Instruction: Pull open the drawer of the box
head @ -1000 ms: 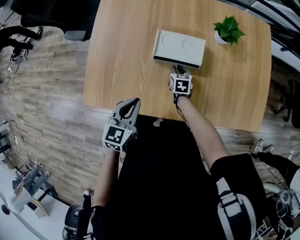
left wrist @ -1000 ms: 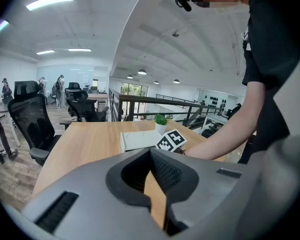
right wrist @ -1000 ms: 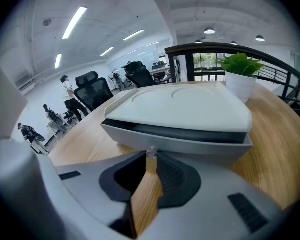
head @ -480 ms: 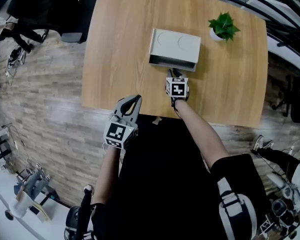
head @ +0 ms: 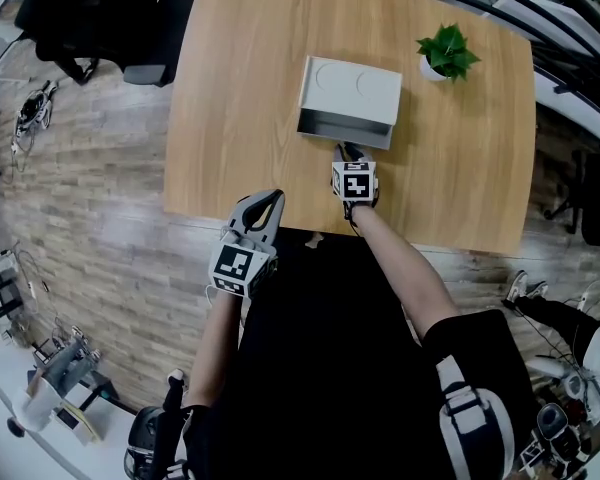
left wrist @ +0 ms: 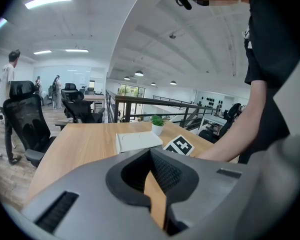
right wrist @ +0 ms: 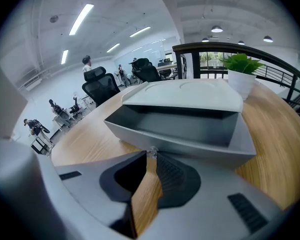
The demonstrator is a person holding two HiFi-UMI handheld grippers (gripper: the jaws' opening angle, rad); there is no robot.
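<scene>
- Tabletop of light wood, rectangular, is seen from above; a flat pale grey box with two round hollows in its lid is set on the far half.
- The grey drawer of the box is shown drawn partly out towards the person, so that its inside is exposed.
- The right gripper is held at the middle of the drawer front, its jaws closed on a small clear knob.
- The left gripper is held over the near edge of the tabletop, well apart from the box; its jaws are brought together with nothing gripped between them.
- A small green plant in a white pot is placed right of the box, apart from it.
- A black office chair is seen beyond the tabletop.
</scene>
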